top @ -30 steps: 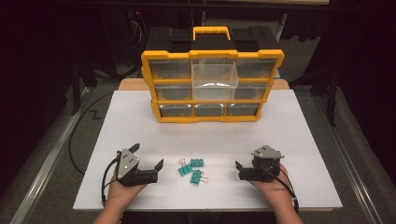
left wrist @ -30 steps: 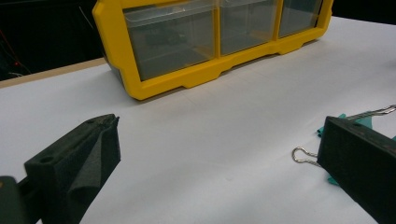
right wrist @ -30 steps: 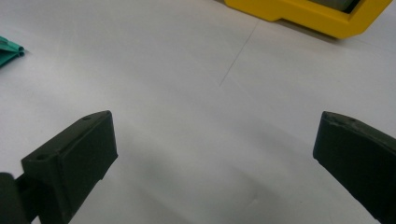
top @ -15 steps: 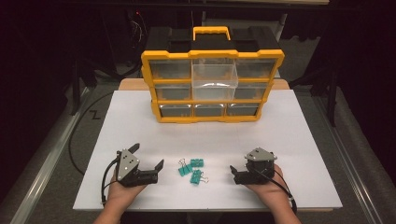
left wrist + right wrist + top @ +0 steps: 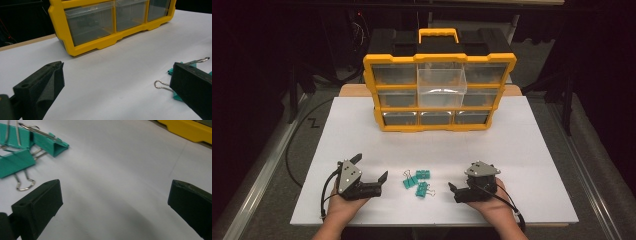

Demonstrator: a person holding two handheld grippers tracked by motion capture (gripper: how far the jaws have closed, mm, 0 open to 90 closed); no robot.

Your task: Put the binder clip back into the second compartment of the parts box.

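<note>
Three green binder clips (image 5: 416, 181) lie close together on the white table, near its front edge. My left gripper (image 5: 371, 167) rests to their left, open, jaws pointing right at them. In the left gripper view its jaws (image 5: 117, 72) stand wide apart, and the right one partly hides a clip (image 5: 171, 71). My right gripper (image 5: 460, 186) sits just right of the clips, also open. In the right gripper view (image 5: 115, 187) nothing is between the jaws, and the clips (image 5: 17, 162) lie beyond the left jaw.
A yellow drawer organizer (image 5: 439, 92) with a black top and a yellow handle stands at the back of the table. Its clear middle drawer (image 5: 441, 87) is pulled out. The white tabletop (image 5: 522, 145) stretches bare between the organizer and the grippers.
My right gripper has slid left, closer to the clips. The left gripper and the clips have stayed where they were.
</note>
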